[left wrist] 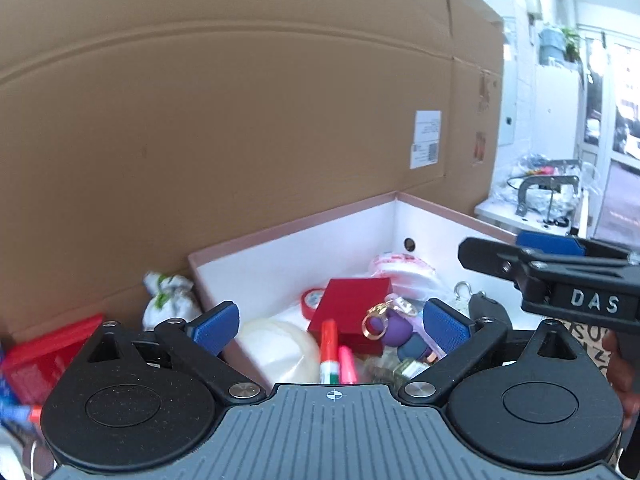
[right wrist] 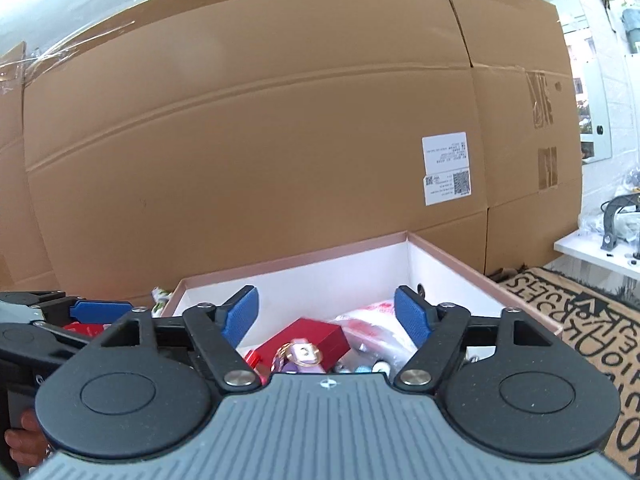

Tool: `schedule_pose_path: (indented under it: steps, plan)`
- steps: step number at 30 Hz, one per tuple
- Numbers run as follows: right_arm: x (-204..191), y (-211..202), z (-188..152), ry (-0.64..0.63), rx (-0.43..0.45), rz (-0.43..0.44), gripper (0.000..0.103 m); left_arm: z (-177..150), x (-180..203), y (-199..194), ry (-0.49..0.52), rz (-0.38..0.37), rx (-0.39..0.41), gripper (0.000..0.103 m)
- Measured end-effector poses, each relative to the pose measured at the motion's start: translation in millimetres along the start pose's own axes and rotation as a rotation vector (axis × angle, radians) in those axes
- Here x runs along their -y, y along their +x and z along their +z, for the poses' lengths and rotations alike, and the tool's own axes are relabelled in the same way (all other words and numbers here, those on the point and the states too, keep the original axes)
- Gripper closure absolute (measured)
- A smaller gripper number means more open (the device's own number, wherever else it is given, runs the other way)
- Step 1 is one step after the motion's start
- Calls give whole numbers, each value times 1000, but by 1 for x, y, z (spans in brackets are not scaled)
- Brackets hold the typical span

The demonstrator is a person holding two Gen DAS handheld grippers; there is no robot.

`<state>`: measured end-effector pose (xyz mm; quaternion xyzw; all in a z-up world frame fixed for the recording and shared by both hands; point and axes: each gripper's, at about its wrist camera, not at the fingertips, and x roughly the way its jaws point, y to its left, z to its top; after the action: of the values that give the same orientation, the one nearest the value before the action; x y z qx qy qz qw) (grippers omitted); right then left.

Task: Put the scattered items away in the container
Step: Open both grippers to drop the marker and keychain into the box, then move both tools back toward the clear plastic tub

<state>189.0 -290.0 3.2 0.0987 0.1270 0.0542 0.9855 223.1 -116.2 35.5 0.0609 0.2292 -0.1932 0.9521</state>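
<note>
Hovering wide open and empty, left gripper (left wrist: pixel 330 326) above the pink-rimmed box (left wrist: pixel 288 224), right gripper (right wrist: pixel 326 316) likewise spread beside it, red case (left wrist: pixel 352 306), orange marker (left wrist: pixel 329 350), purple keychain (left wrist: pixel 386 326) inside, cardboard wall (left wrist: pixel 240 100) behind.

In the left wrist view, the orange marker (left wrist: pixel 329 350) inside the pink box (left wrist: pixel 288 222) has its lower end hidden behind the left tongs (left wrist: pixel 332 326). The red packet (left wrist: pixel 44 354) left of the box is cut by the picture's edge, and the white bundle (left wrist: pixel 168 300) beside it is blurred. The right tongs (right wrist: pixel 326 320) cover the near part of the box's contents.
</note>
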Motion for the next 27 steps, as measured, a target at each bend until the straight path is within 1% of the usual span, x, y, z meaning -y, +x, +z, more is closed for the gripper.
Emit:
schedule_pose_path:
  steps: [3,6,8,12,16,18,22,27]
  plan:
    - [-6,-6,-7,-5,-14,-4,10,-13,-4,-15,-34,11,-13,0]
    - [-15,-14,-16,-32,-30,-10,4,-33,-10,-39,-56,35,3,0]
    - [-21,-18,-21,-47,-39,-13,3,-46,-17,-55,-72,63,5,0]
    - [-35,-26,-24,-59,-46,-2,3,-74,-37,-79,-90,150,-24,0]
    - [-55,-36,-21,-90,-27,28,2,-96,-61,-95,-158,219,-64,0]
    - [-68,-42,-20,-116,-17,51,1,-106,-73,-103,-197,248,-77,0]
    - [-95,-47,-23,-148,-29,115,1,-123,-93,-119,-254,302,-98,0]
    - [-128,-53,-26,-187,-43,196,1,-134,-106,-137,-293,329,-82,0]
